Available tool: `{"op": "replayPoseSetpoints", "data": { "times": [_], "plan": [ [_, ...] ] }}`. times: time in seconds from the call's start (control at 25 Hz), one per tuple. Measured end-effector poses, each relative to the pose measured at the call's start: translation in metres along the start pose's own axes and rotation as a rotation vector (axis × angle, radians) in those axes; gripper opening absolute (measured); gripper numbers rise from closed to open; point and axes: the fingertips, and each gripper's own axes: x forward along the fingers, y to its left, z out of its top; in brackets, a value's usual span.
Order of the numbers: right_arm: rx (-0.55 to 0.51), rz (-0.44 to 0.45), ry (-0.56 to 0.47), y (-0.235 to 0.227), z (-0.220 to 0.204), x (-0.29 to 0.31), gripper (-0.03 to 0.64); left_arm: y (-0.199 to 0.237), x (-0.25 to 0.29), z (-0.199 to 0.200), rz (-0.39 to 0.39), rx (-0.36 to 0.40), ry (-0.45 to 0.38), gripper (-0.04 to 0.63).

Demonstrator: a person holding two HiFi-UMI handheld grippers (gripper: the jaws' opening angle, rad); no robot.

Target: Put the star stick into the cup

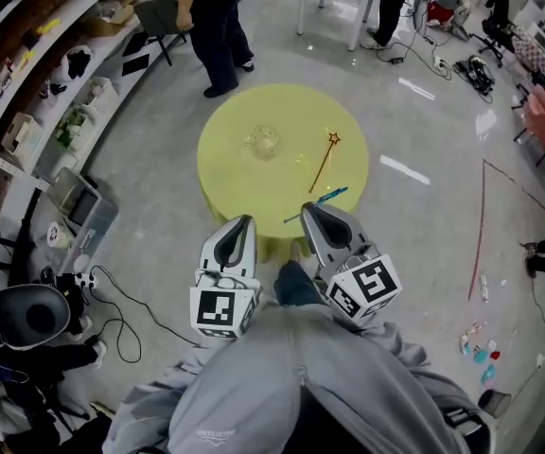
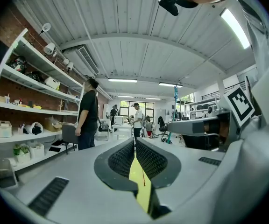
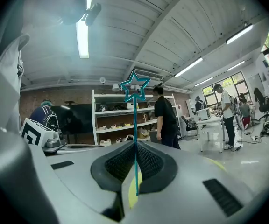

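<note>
Watching from nearby, I saw the right tool (image 1: 310,211) clamped shut on the teal star stick (image 3: 135,125), while the left tool (image 1: 244,223) was closed on nothing. Farther off the clear cup (image 1: 263,142) stood on the yellow tabletop (image 1: 235,183), so I judged the stick needed carrying upright over its rim before release.

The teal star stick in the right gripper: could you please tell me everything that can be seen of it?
The teal star stick is a thin, straight rod topped by an open star outline, seemingly plastic. The right gripper is shut on its lower shaft; the star end rises well clear of it. From the head view it crosses above the near edge of the yellow table, touching nothing else.
</note>
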Motion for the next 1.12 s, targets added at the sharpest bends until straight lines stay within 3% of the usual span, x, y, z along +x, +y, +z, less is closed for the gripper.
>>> {"op": "replayPoseSetpoints", "data": {
  "times": [0.56, 1.12],
  "plan": [
    [0.010, 0.087, 0.066, -0.151, 0.020, 0.161, 0.035, 0.075, 0.200, 0.008, 0.066, -0.059, 0.033, 0.026],
    [0.009, 0.193, 0.079, -0.238, 0.037, 0.241, 0.035, 0.107, 0.308, 0.018, 0.159, -0.045, 0.029, 0.026]
  ]
}}
